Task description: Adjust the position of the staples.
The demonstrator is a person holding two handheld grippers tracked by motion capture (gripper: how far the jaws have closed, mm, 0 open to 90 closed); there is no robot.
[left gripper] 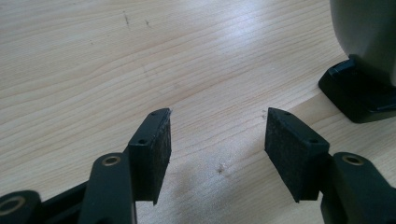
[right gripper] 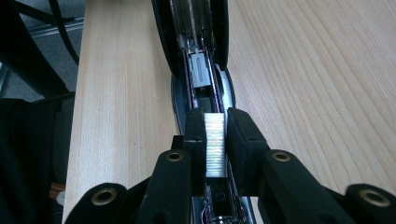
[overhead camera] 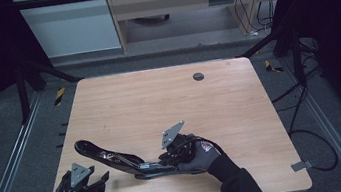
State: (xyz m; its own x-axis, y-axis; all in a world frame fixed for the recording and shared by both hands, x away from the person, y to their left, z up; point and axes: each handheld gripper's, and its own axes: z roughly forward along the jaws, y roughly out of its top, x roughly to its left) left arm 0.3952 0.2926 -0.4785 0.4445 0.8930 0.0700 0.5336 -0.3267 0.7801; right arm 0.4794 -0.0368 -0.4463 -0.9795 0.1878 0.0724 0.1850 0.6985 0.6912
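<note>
- We have the stapler (overhead camera: 117,160) lying opened out on the wooden surface (overhead camera: 159,102), lid swung back, near the front edge.
- Our right tongs (right gripper: 215,122) are pinched on a silvery strip of staples (right gripper: 215,144), held right over the open channel (right gripper: 198,74).
- Our left tongs (left gripper: 217,126) sit idle just left of the stapler, jaws apart, with nothing between them.
- We judge loading about midway: the strip is fetched and lined up. Seating it, letting go and closing the lid remain.

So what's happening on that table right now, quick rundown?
Right gripper shut on staple strip over opened stapler. Left gripper open, empty, over table. Nothing in the way.
</note>
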